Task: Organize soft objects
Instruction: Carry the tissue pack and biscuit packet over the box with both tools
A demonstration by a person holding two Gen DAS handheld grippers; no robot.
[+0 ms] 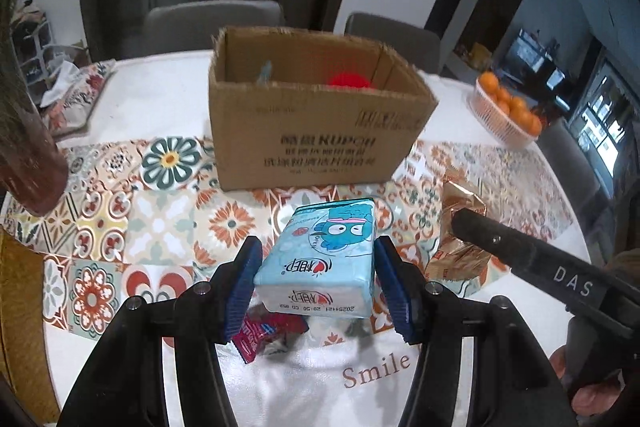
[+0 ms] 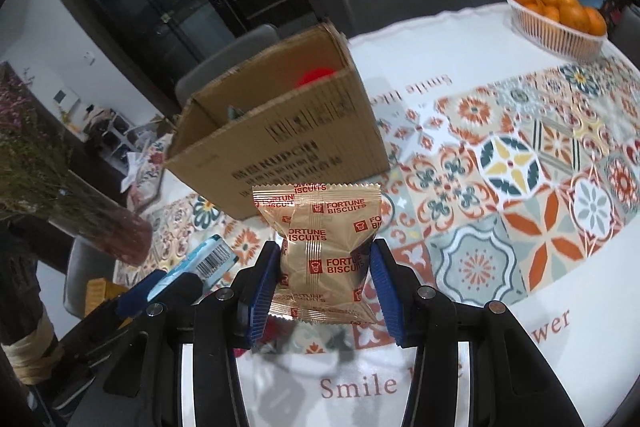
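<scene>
My left gripper [image 1: 318,277] is shut on a light blue tissue pack [image 1: 320,259] and holds it above the table. My right gripper [image 2: 324,281] is shut on a gold Fortune Biscuits packet [image 2: 326,251], also lifted. An open cardboard box [image 1: 316,115] stands on the table ahead of both; it also shows in the right wrist view [image 2: 288,135]. Something red [image 1: 350,81] lies inside it. The biscuit packet [image 1: 460,227] and right gripper show at right in the left wrist view. The tissue pack [image 2: 204,259] shows at lower left in the right wrist view.
A red-pink wrapper [image 1: 264,341] lies on the table under my left gripper. A white basket of oranges [image 2: 556,15] stands at the far right. A vase with dried flowers [image 2: 104,223] is at left. Grey chairs [image 1: 212,23] stand behind the round table's patterned cloth [image 2: 520,167].
</scene>
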